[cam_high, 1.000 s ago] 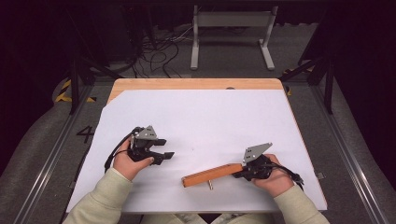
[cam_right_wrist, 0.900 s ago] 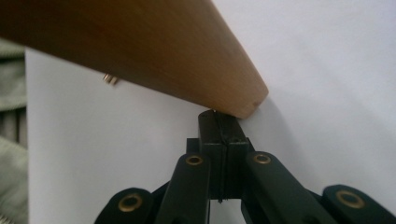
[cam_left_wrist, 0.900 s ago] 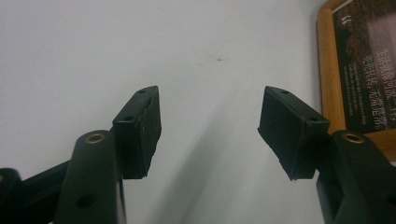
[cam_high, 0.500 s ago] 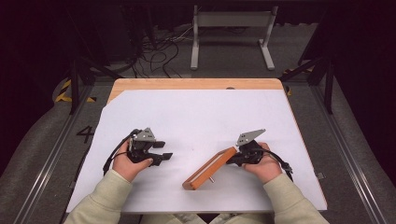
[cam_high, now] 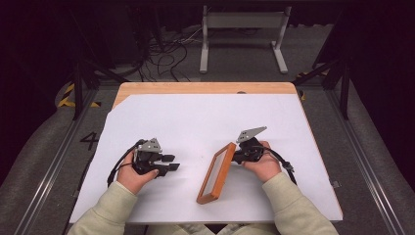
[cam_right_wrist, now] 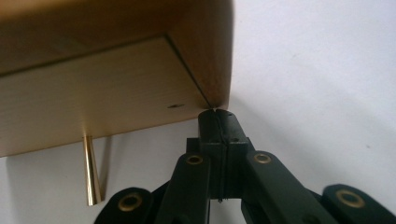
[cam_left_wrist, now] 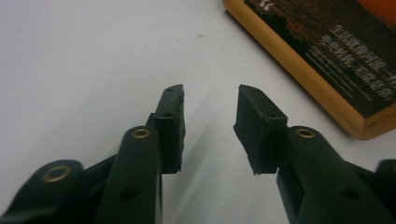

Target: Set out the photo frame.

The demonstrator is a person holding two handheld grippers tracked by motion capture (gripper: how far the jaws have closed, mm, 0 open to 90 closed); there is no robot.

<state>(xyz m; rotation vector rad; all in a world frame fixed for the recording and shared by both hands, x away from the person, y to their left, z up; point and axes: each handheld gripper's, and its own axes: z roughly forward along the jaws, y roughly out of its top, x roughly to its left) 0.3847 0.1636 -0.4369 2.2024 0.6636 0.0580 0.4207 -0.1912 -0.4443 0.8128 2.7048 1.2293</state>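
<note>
A wooden picture frame (cam_high: 217,172) stands tilted on the white sheet near the front middle, its face turned left. The left gripper view shows its dark printed picture and pale wood edge (cam_left_wrist: 327,70). Its plain wooden back (cam_right_wrist: 116,93) and a brass peg (cam_right_wrist: 92,172) face the right gripper view. My right gripper (cam_high: 236,157) is shut, with nothing between its jaws, and its tip (cam_right_wrist: 215,116) touches the frame's back corner. My left gripper (cam_high: 172,162) lies left of the frame, apart from it. Its jaws (cam_left_wrist: 210,100) have just been closing and stand open on nothing.
The white sheet (cam_high: 195,117) covers a wooden table whose far edge (cam_high: 205,88) shows. Beyond it on the floor stand a grey metal stand (cam_high: 242,29) and loose cables (cam_high: 166,54). Dark rails run along both sides.
The frame swung from lying crosswise to pointing away from the person, now showing its face. The right hand moved up and inward with it. The left jaws narrowed.
</note>
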